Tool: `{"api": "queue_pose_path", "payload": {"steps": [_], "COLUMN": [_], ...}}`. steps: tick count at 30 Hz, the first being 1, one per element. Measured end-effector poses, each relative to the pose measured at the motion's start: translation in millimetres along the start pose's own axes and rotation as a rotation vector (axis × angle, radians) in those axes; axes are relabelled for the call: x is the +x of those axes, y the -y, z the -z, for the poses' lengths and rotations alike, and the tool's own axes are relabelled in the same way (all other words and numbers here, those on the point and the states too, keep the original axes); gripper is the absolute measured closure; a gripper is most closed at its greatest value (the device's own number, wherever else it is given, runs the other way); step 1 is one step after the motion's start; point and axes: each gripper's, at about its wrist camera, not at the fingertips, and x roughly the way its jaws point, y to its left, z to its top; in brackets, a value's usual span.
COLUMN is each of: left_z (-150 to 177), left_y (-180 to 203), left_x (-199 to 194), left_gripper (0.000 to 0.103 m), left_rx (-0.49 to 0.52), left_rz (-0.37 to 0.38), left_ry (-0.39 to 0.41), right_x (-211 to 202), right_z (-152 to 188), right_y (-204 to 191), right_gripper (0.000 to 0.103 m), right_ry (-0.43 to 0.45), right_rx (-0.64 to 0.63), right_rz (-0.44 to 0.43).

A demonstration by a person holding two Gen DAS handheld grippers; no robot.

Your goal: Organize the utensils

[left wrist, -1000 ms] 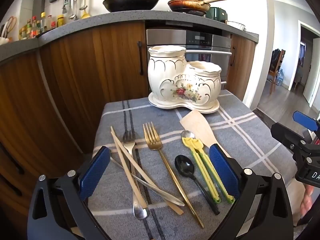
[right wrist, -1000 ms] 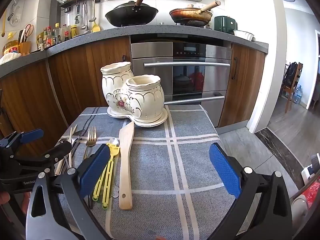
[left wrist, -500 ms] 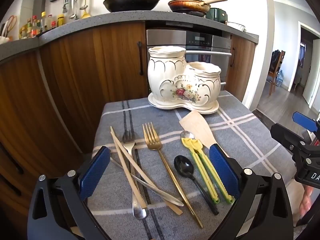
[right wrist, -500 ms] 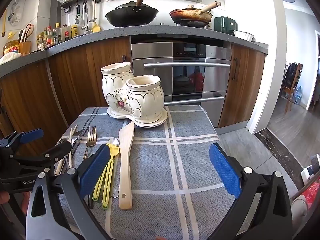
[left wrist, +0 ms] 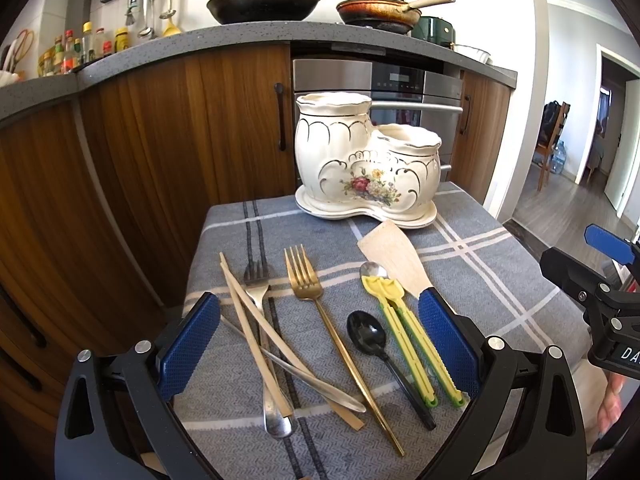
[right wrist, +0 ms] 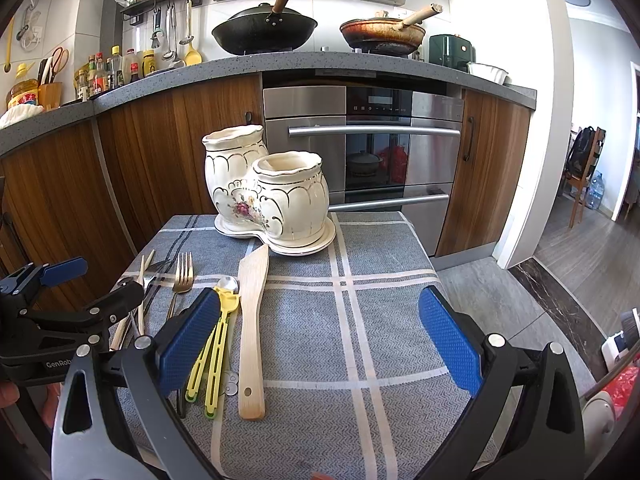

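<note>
A white ceramic two-pot utensil holder (left wrist: 366, 164) (right wrist: 272, 192) stands on its saucer at the far side of the grey checked cloth (left wrist: 480, 264). On the cloth lie wooden chopsticks (left wrist: 256, 320), a silver fork (left wrist: 260, 308), a gold fork (left wrist: 320, 312), a black spoon (left wrist: 372, 340), yellow-green tongs (left wrist: 412, 332) (right wrist: 216, 344) over a silver spoon (left wrist: 370, 270), and a wooden spatula (left wrist: 394, 256) (right wrist: 252, 320). My left gripper (left wrist: 318, 340) is open above the utensils. My right gripper (right wrist: 320, 344) is open above the cloth, right of the spatula.
Wooden cabinets and a steel oven (right wrist: 372, 152) stand just behind the table. Pans (right wrist: 264, 32) sit on the counter above. The table's right edge drops to the floor (right wrist: 560, 280). Each gripper shows at the side of the other's view.
</note>
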Motion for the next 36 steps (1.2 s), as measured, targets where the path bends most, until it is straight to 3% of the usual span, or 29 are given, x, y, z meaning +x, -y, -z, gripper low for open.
{"api": "queue_pose_path", "payload": {"steps": [36], "left_z": [-3.2], "left_y": [-3.7], "left_x": [-1.6], "left_gripper": [0.005], "left_rx": [-0.014], "left_rz": [0.011], "left_ry": [-0.001], "right_x": [2.4], "right_z": [-1.8], "right_y": [-5.4], "right_gripper": [0.005], "right_ry": [-0.002], "right_rx": [-0.018], "right_rz": [-0.009]}}
